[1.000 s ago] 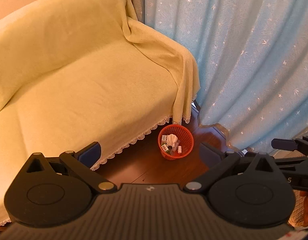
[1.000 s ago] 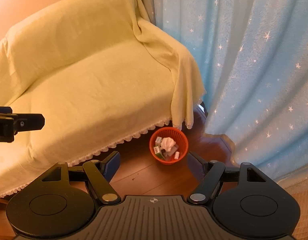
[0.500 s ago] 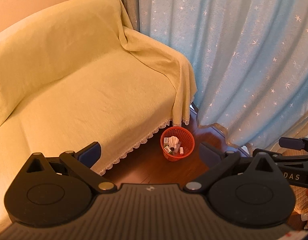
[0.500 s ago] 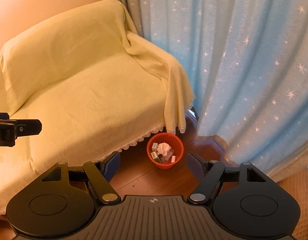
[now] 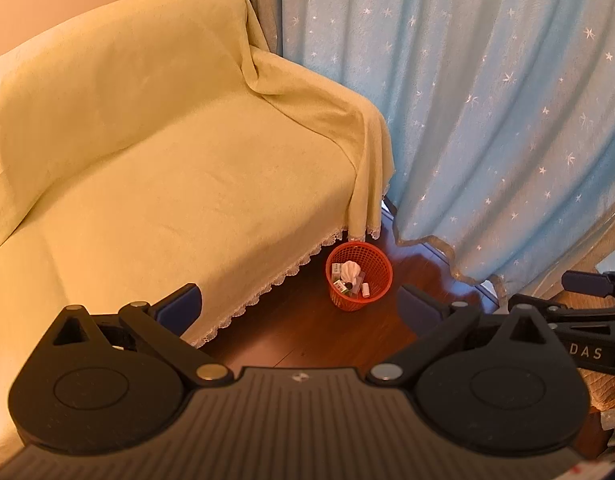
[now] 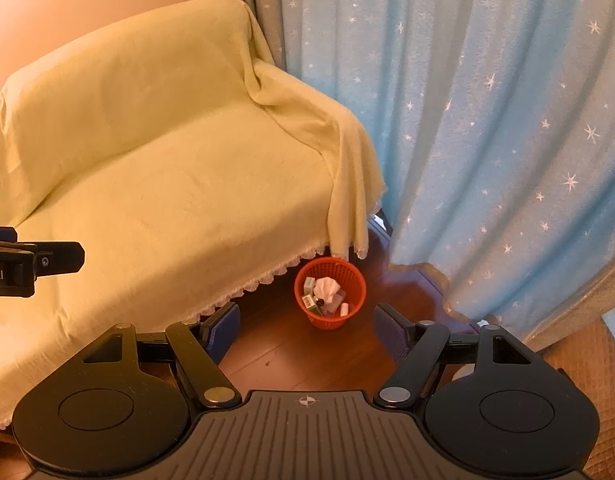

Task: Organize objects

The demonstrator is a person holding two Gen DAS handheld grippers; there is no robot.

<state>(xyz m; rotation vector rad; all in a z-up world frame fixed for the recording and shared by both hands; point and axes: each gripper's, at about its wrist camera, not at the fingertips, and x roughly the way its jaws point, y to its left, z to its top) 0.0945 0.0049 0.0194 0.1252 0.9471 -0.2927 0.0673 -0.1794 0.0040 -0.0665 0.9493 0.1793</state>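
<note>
Both the left gripper and right gripper hang released and empty above the red mesh wastebasket, which holds crumpled tissue and what look like small boxes.

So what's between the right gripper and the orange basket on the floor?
Only bare wood floor, in the right wrist view; the open right gripper hangs apart from the orange basket.

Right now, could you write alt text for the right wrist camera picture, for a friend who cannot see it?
An open, empty two-finger gripper points down at a small red mesh basket of crumpled paper and small packages on a dark wood floor. The basket stands by the corner of a sofa draped in yellow cloth, beside a blue star-patterned curtain.
</note>
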